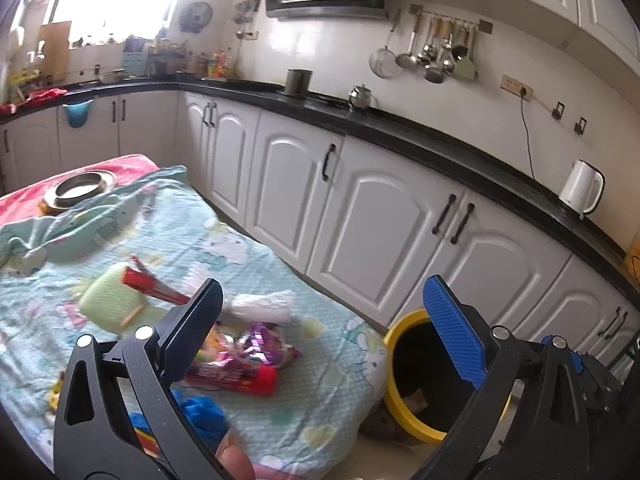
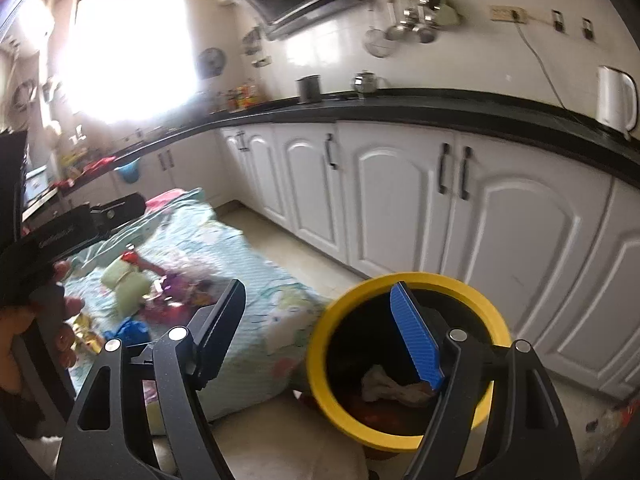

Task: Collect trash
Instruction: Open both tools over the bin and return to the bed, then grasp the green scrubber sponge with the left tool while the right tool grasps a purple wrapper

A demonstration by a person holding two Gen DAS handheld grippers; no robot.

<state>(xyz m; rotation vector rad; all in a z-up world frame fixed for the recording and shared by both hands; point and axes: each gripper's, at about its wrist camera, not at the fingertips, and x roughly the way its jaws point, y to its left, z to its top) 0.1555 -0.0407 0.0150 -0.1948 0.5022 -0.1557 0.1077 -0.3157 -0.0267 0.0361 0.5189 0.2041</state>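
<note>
My left gripper (image 1: pixel 324 292) stands open with nothing between its fingers, above the near corner of a table under a light blue patterned cloth (image 1: pixel 312 400). On the cloth lie purple foil wrappers (image 1: pixel 260 344), a red tube pack (image 1: pixel 240 380), a crumpled white tissue (image 1: pixel 264 306), a red packet (image 1: pixel 152 284) and a green pad (image 1: pixel 112 300). A yellow-rimmed bin (image 1: pixel 404 322) stands on the floor beside the table. My right gripper (image 2: pixel 320 292) is open and empty over the bin's (image 2: pixel 440 282) left rim. Crumpled paper (image 2: pixel 384 384) lies inside the bin.
White cabinets (image 1: pixel 384 216) under a black counter (image 1: pixel 440 148) run along the right. A white kettle (image 1: pixel 580 192) and metal pots stand on the counter. A metal bowl (image 1: pixel 80 190) sits at the table's far end. A hand (image 2: pixel 60 320) holds the left gripper.
</note>
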